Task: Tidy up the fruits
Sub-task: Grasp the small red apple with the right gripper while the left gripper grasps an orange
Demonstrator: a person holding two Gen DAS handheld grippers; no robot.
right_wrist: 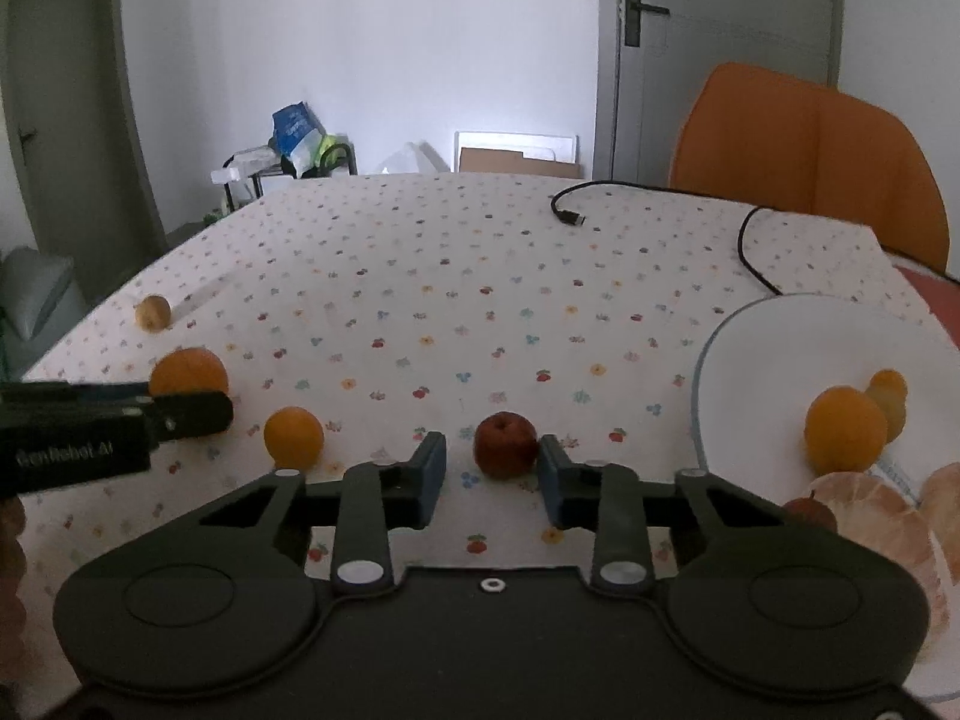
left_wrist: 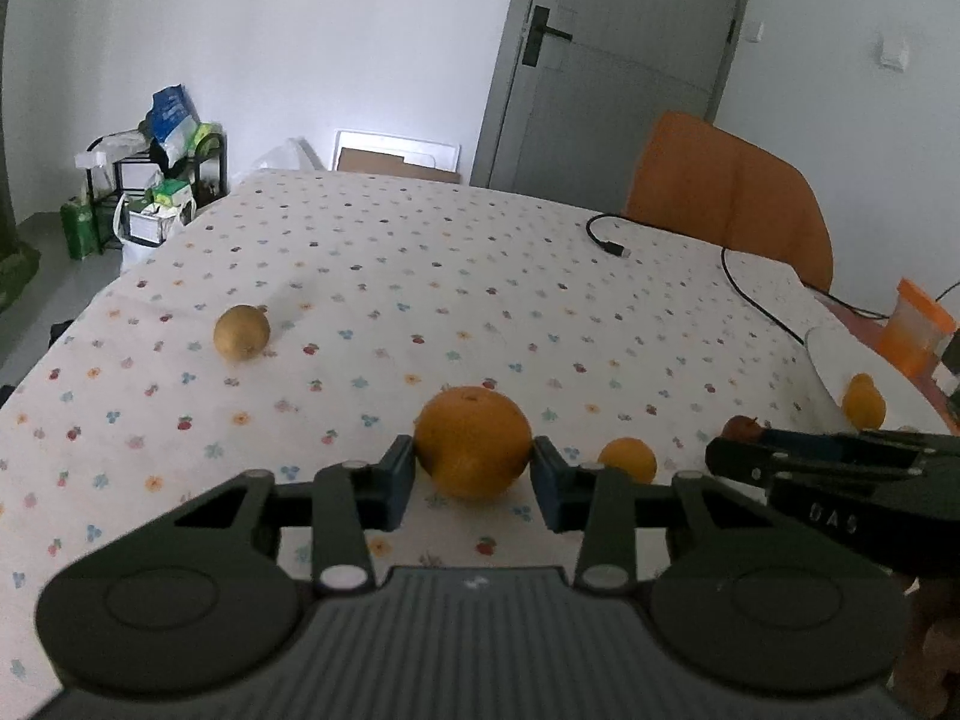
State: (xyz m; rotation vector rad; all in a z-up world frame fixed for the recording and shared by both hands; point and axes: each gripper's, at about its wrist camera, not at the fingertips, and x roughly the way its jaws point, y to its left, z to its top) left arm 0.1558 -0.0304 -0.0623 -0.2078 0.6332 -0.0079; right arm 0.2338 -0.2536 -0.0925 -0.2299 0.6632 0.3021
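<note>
On the white plate at the table's right edge sit two small oranges, and, with peeled citrus segments and a small red fruit at the near rim. Judged from that, the sorting looks partly done.

Four fruits remain loose on the flowered tablecloth:
- large orange, between the fingers of the left gripper. Jaws spread about its width, both pads close against its sides; firm contact cannot be told. The fruit rests on the cloth.
- red apple, between the fingers of the right gripper. Jaws open, right pad near touching, left pad clearly apart. Not gripped.
- small orange, between the two grippers, untouched.
- yellow-brown fruit, well apart at far left, untouched.

Black cable lies across the far right of the cloth, clear of the fruit. Orange chair behind.

Remaining, as I judge: close, lift, carry each to the plate.
</note>
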